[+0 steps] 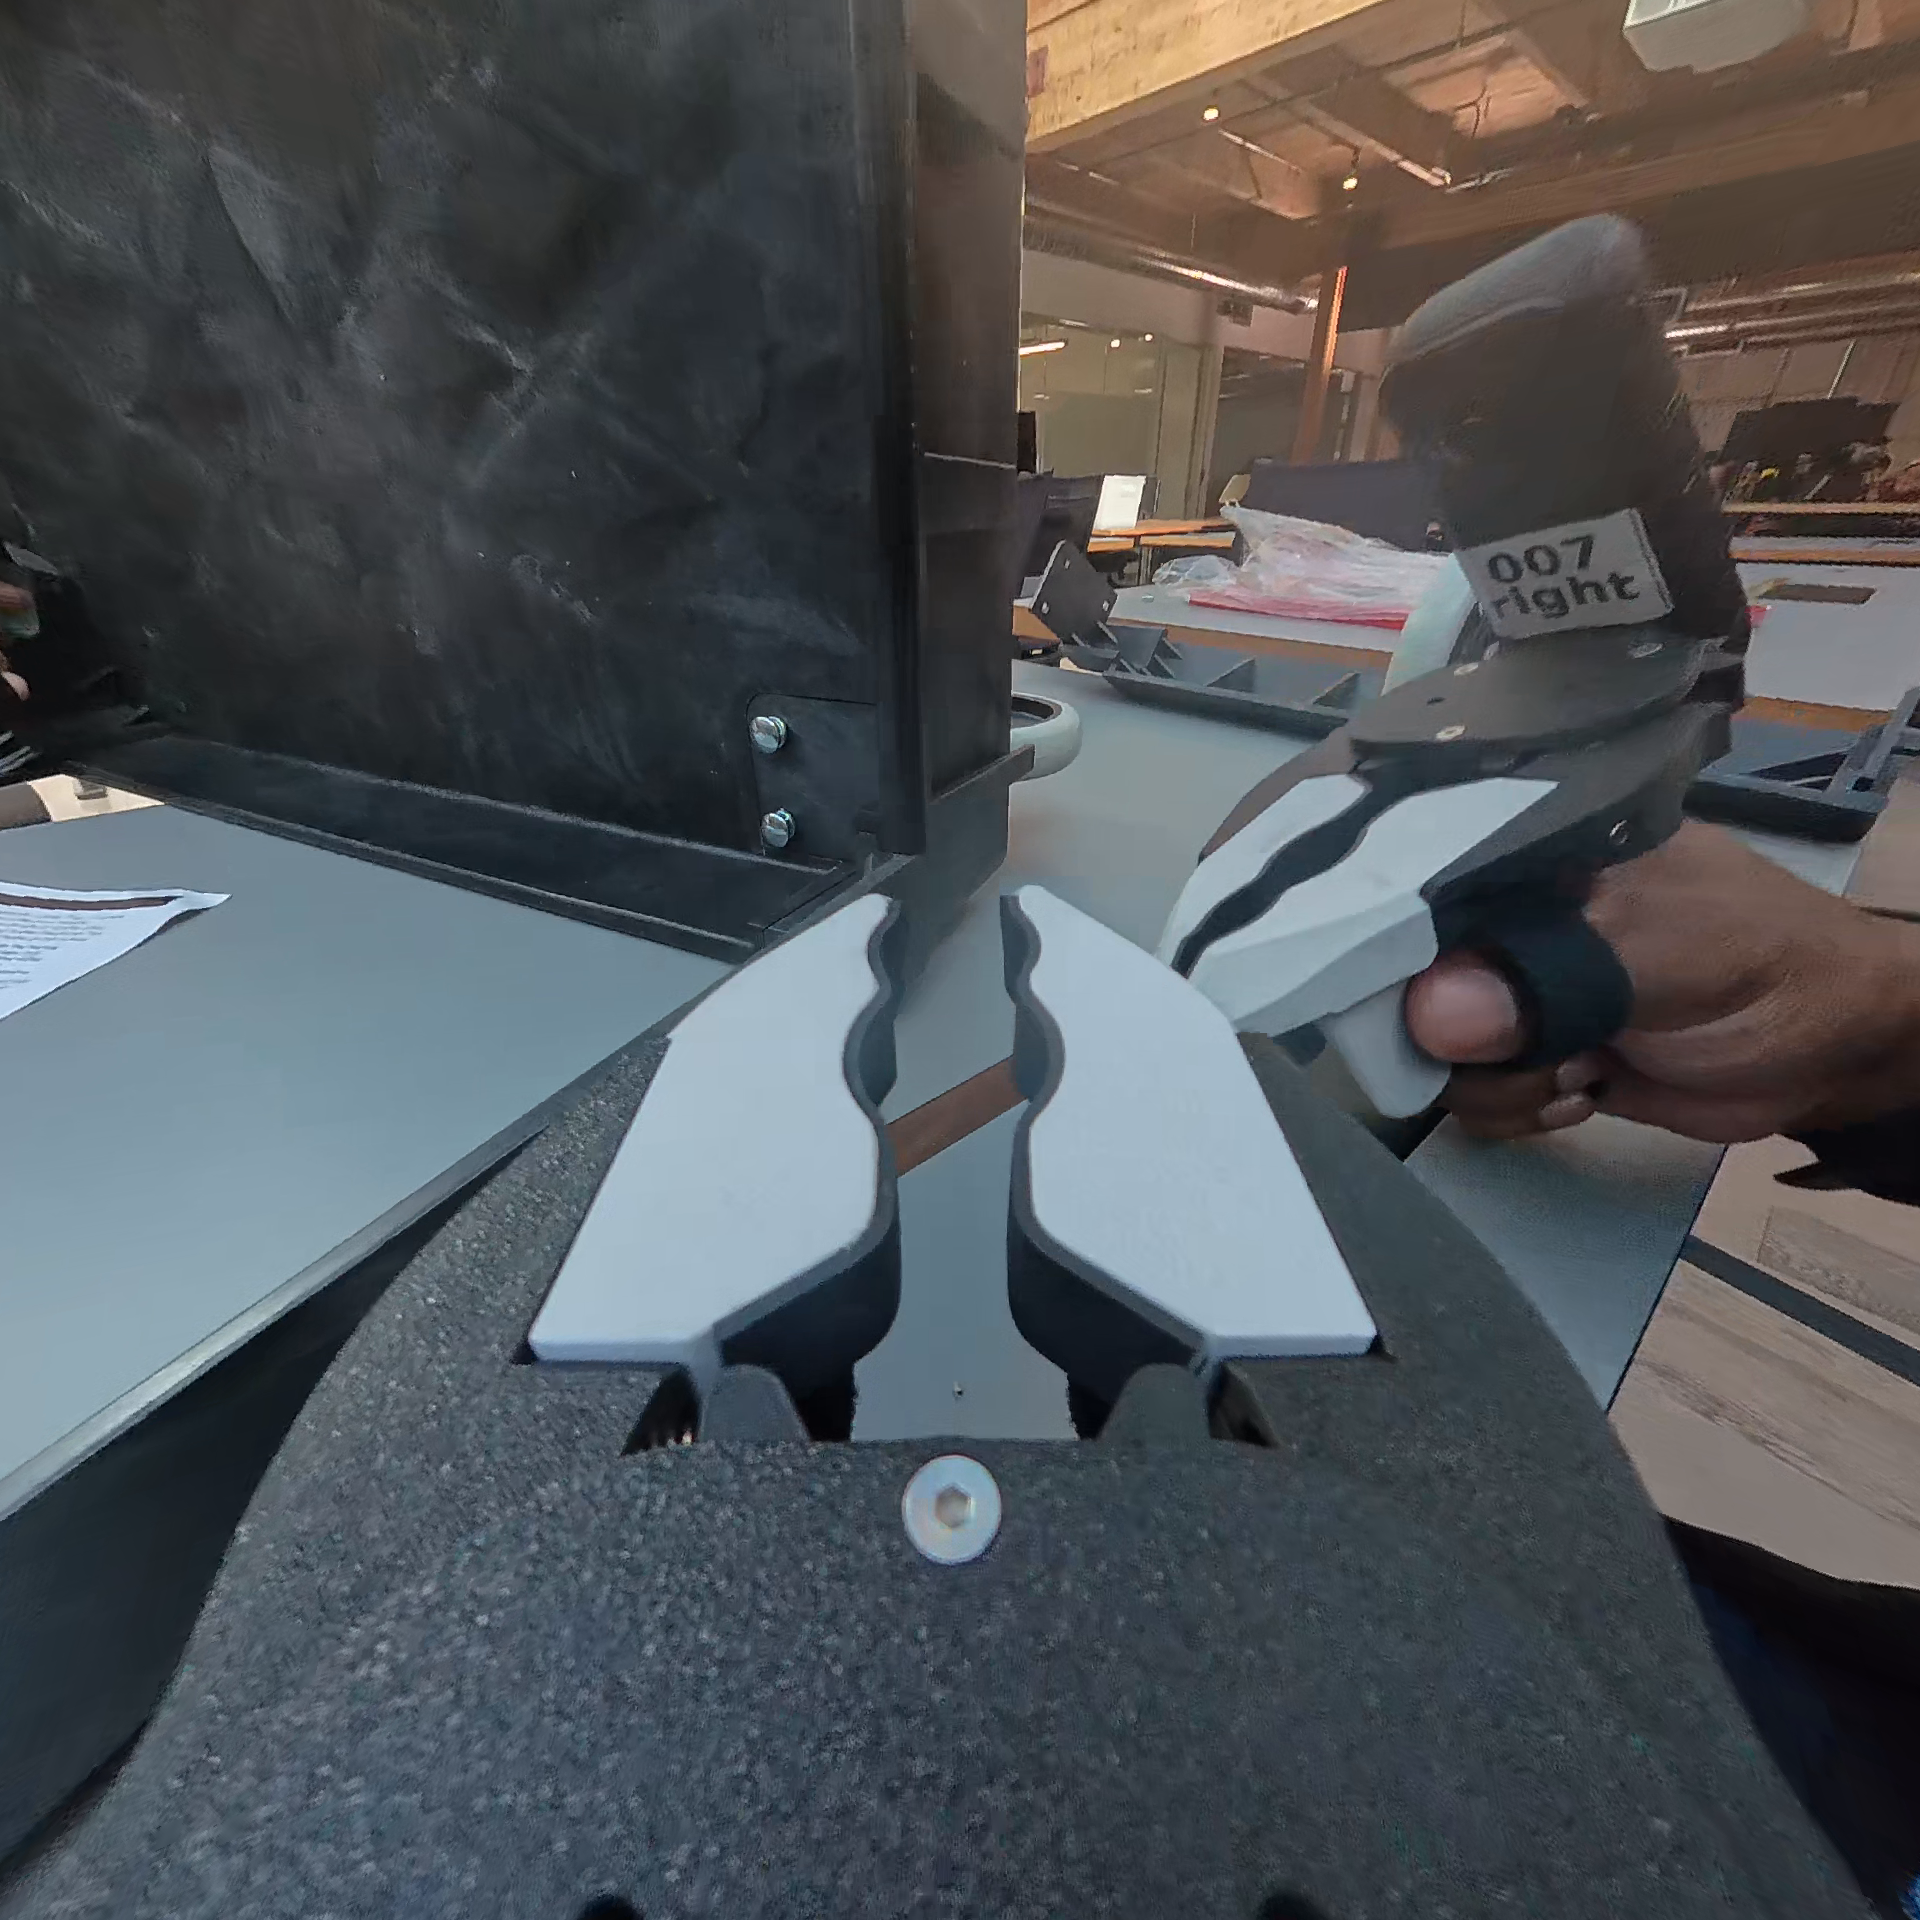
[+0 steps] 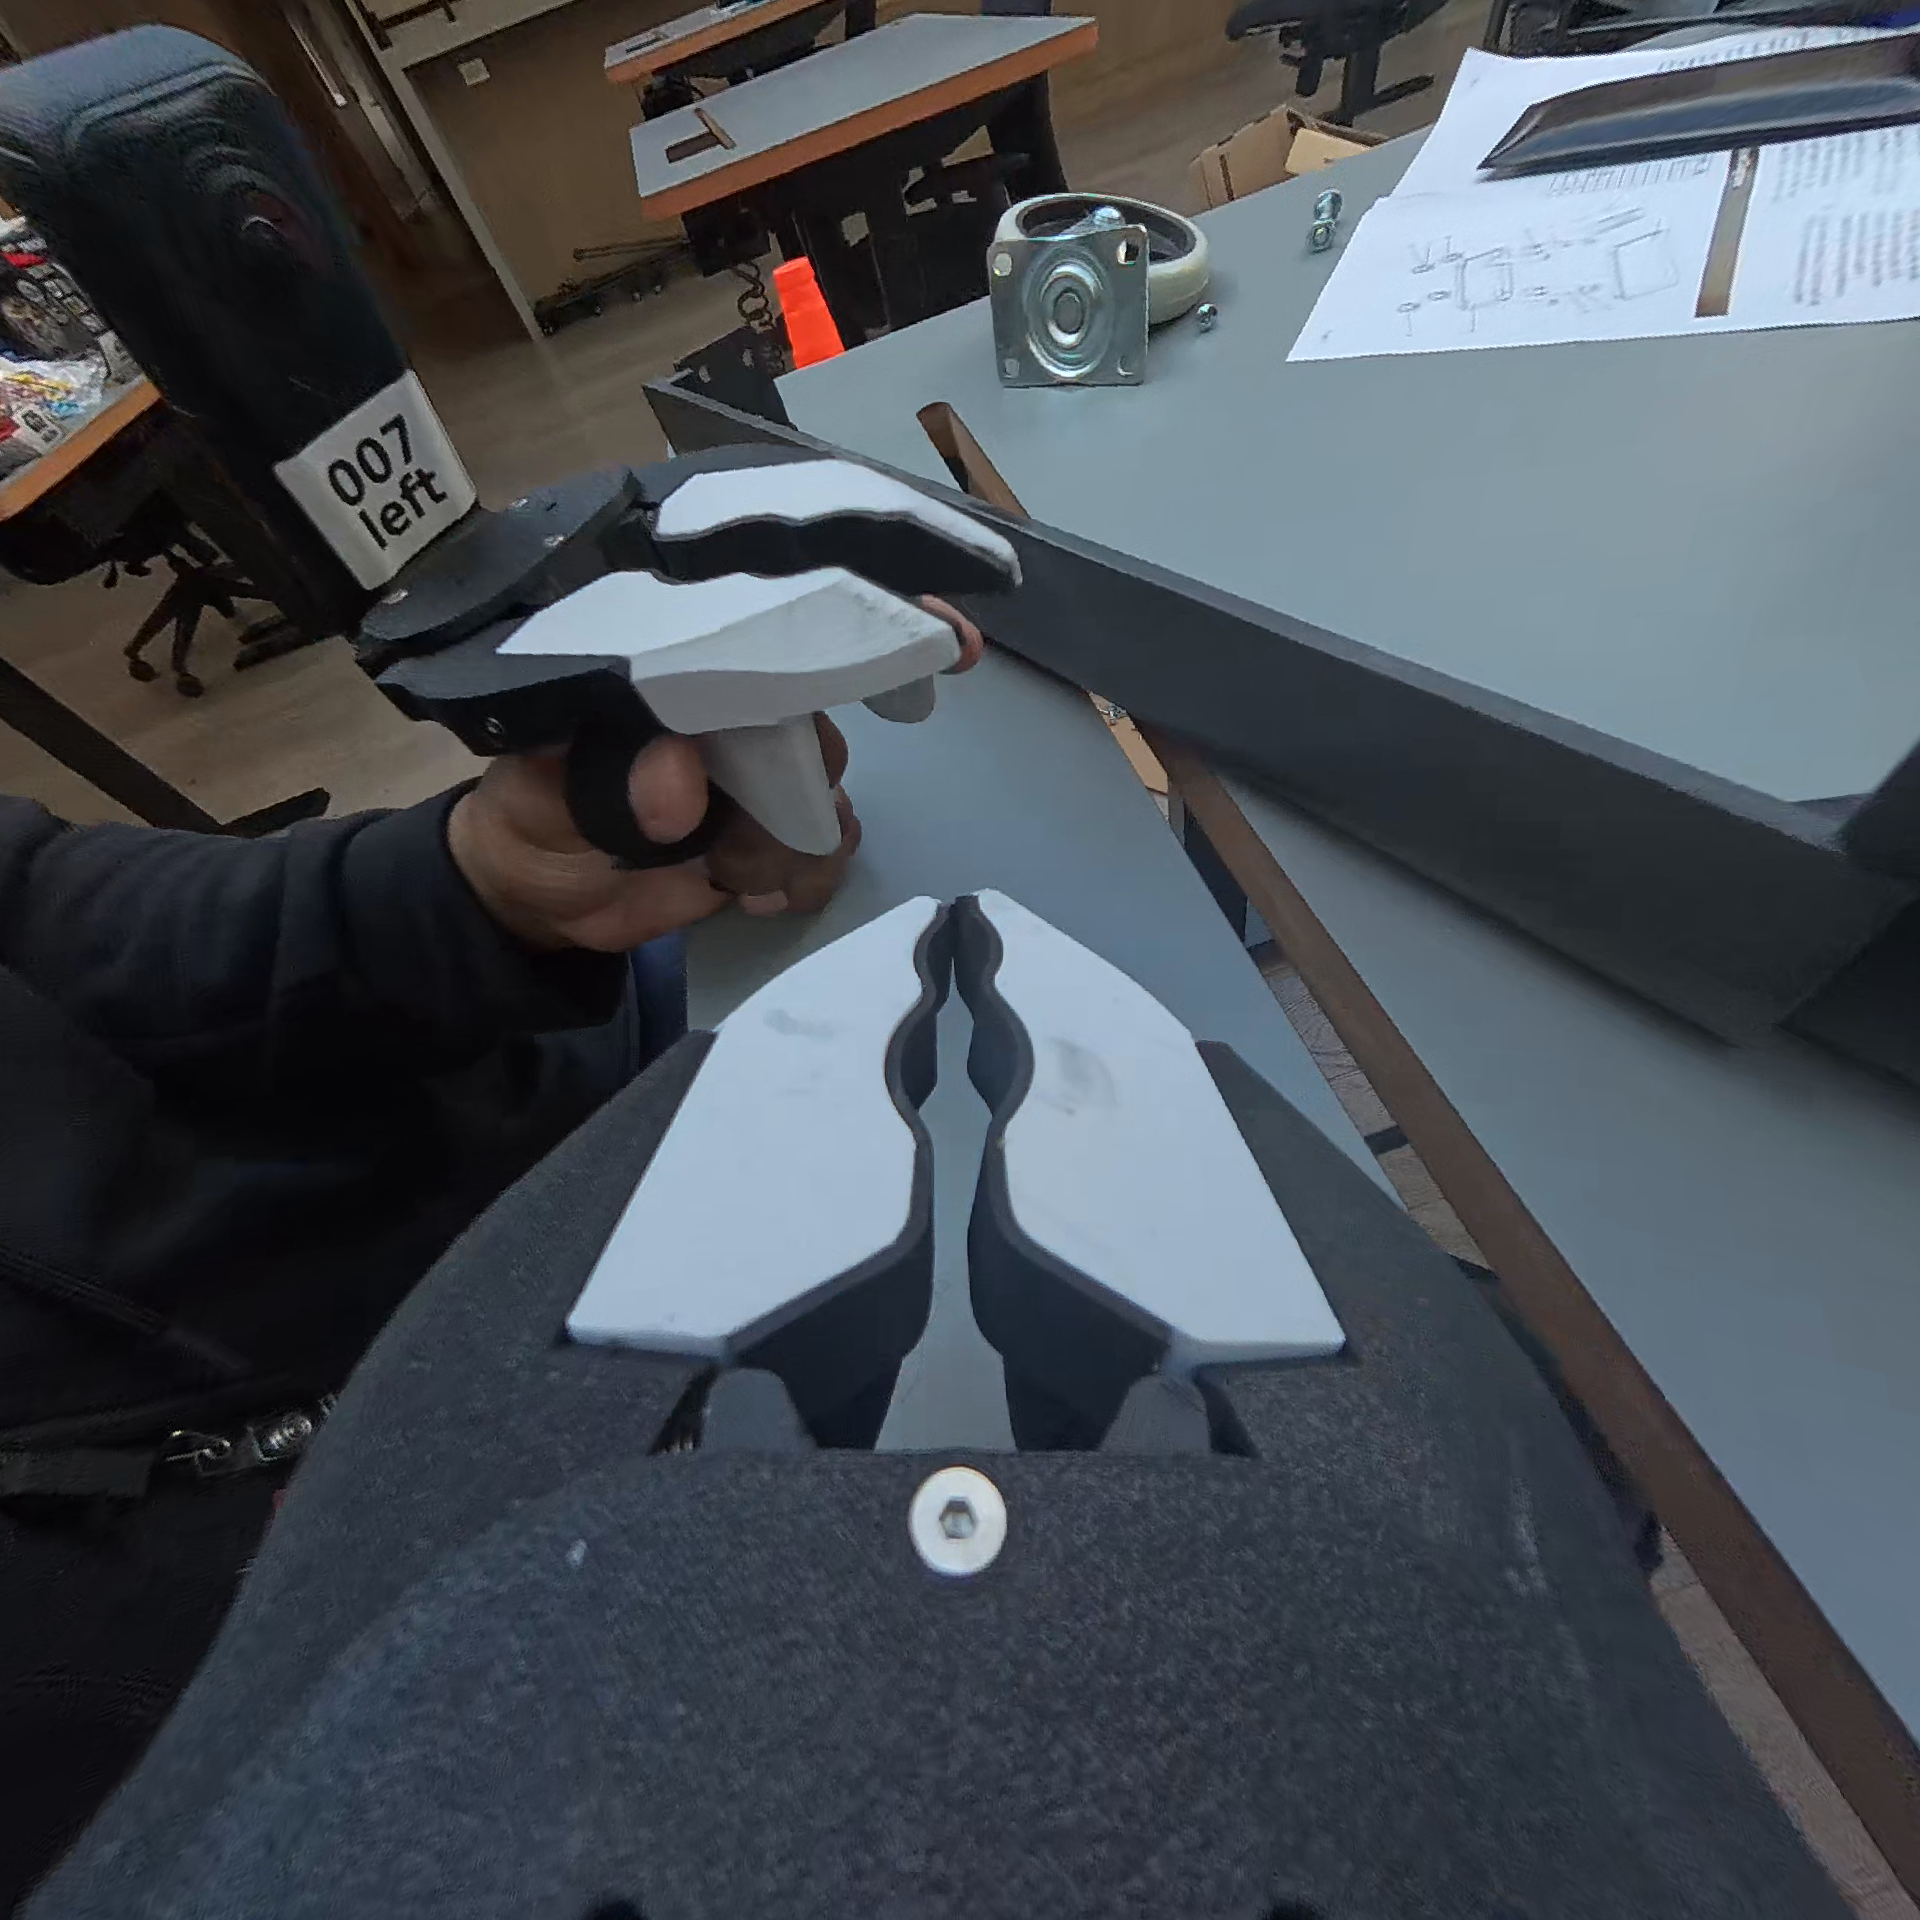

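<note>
The left gripper (image 1: pixel 945 914) has its fingers set a little apart at the near corner of a black panel (image 1: pixel 468 416) standing upright on the grey worktop (image 1: pixel 260 1039); whether they press on its edge I cannot tell. The right gripper (image 2: pixel 953 906) hovers over the worktop with fingers closed on nothing. Far off lie a caster wheel (image 2: pixel 1081 291) and printed sheets (image 2: pixel 1621 229).

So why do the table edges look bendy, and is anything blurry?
Left wrist view: the close black panel looks smeared and soft. Right wrist view: the wide lens bows the table edge, while the caster wheel looks sharp.
</note>
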Tool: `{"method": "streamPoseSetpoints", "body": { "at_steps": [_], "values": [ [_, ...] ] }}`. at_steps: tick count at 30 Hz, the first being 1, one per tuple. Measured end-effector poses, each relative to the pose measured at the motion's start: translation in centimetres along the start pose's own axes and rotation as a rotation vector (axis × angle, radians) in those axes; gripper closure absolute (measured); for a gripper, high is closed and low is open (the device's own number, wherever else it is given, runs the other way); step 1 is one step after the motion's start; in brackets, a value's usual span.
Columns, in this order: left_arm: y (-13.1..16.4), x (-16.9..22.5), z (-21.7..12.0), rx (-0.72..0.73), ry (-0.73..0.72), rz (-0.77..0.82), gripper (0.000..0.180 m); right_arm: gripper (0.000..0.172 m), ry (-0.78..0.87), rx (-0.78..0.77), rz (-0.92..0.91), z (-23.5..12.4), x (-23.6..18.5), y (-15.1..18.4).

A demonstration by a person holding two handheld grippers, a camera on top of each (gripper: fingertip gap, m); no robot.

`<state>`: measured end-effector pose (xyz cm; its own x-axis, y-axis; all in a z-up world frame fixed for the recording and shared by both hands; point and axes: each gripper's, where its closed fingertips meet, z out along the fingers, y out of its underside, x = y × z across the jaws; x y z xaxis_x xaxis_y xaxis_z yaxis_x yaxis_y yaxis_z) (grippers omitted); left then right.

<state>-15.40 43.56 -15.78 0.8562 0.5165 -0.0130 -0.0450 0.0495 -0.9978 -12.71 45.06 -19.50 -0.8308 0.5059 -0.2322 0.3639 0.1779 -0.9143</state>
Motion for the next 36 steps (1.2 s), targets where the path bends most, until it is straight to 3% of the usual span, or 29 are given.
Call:
{"method": "streamPoseSetpoints", "body": {
  "at_steps": [4,13,25,29,36],
  "values": [
    [-1.7,-0.3,-1.3,0.15,0.02,-0.044,0.163,0.172,0.051,-0.009,0.038,1.5,0.2,1.1],
    [-3.9,-2.4,-3.9,0.378,0.181,-0.387,0.164,0.172,0.263,-0.144,-0.121,2.6,1.2,2.8],
    [-4.4,-0.8,-6.6,0.382,0.412,-0.492,0.166,0.172,0.45,-0.35,-0.231,3.7,2.7,4.8],
    [-4.5,-0.5,-9.3,0.354,0.47,-0.445,0.166,0.172,0.493,-0.401,-0.328,4.2,2.6,5.1],
    [-4.3,-4.2,-14.8,0.277,0.458,-0.303,0.165,0.172,0.494,-0.399,-0.289,4.8,2.9,4.7]
  ]
}}
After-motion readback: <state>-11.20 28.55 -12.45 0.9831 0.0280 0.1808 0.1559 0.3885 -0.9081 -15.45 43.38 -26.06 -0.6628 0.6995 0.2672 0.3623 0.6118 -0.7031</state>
